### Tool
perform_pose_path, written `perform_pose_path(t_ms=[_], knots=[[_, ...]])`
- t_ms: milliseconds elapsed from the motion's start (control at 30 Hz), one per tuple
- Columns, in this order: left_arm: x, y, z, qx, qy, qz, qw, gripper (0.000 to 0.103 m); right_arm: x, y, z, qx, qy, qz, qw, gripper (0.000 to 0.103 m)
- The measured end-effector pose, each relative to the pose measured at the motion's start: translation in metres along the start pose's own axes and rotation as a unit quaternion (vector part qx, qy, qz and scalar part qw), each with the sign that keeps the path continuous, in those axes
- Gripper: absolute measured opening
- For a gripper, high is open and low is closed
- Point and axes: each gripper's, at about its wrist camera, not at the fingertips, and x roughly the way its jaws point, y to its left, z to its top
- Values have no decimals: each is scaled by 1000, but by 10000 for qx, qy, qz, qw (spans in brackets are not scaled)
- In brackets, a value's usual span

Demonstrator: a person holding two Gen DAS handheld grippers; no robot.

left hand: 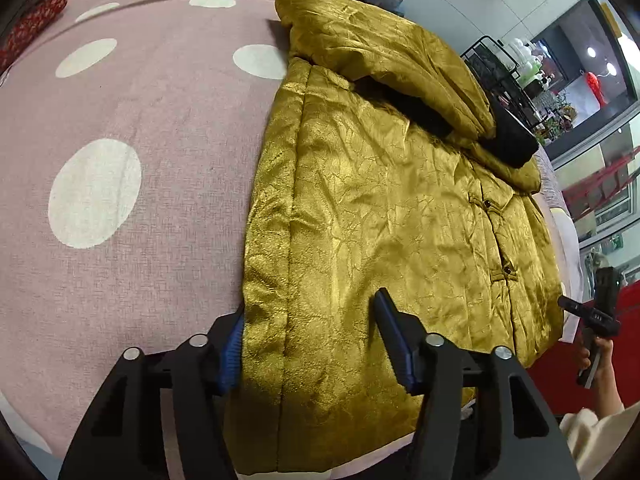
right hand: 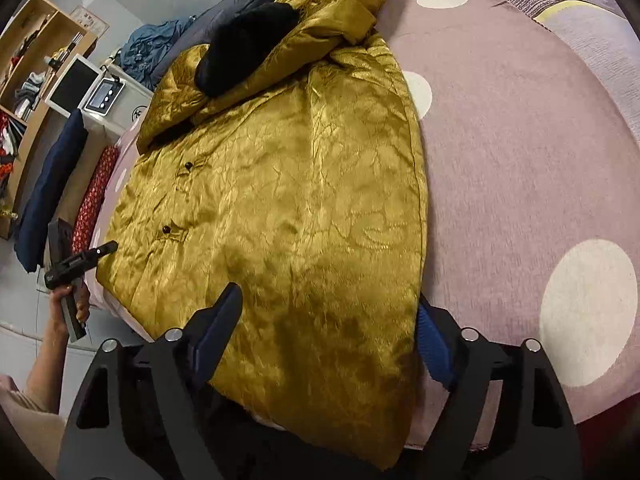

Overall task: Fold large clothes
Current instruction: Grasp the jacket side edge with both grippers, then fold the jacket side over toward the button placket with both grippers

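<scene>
A golden-yellow padded jacket [left hand: 380, 208] [right hand: 288, 200] lies flat, buttons up, on a pink bedsheet [left hand: 140, 120] [right hand: 520, 160] with white dots. A sleeve with a black fur cuff [left hand: 512, 140] [right hand: 244, 48] is folded across its top. My left gripper [left hand: 312, 340] straddles the hem's left corner. One finger is at the jacket's edge and the other rests on the fabric, which stays flat and unpinched. My right gripper [right hand: 328, 332] straddles the hem's right corner the same way, jaws wide. Each view shows the person's other hand [left hand: 596, 356] [right hand: 72, 308] on a black handle beside the hem.
Dark grey and blue clothes [right hand: 224, 12] are piled past the jacket's collar end. A red patterned cloth [left hand: 36, 24] [right hand: 96, 196] lies at the bed's edge. A navy garment [right hand: 52, 184], a white box [right hand: 120, 100] and wooden shelves [right hand: 32, 60] stand beside the bed.
</scene>
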Motion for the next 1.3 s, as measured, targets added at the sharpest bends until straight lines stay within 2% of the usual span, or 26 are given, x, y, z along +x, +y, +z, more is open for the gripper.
perform_pose_path(t_ms=[133,233,333,367,467,667,833,933,1100,1300], knots=[[1,-2,2,-174,126,-190,9996,31,-3,-7,-4,173,-25,31,9998,60],[6,-16,0,107,273,-109,9995,31,1,-6,-5,181,52,167,9997,48],[12,-29,-3,468,367,225,9980,29,7,-4,-4,121,72,221,9997,42],[12,-30,-3,495,384,264,9977,28,9,-4,-3,112,88,178,9997,32],[8,-31,-2,570,503,211,9969,19,6,-7,-3,143,184,306,9993,15],[-3,-41,-13,1081,1003,111,9890,15,-9,-7,-12,-143,288,560,9979,9],[-4,-54,-22,1641,1610,101,9732,15,-23,-6,-32,-456,765,609,9942,9],[-3,-50,-29,1536,1828,-42,9711,15,-30,-12,-46,-392,997,734,9915,9],[4,-38,-15,1027,1714,-346,9792,15,-26,-20,-39,41,930,1108,9895,9],[-18,-55,28,1033,1105,-847,9849,15,-29,18,-3,-525,645,1425,9863,9]])
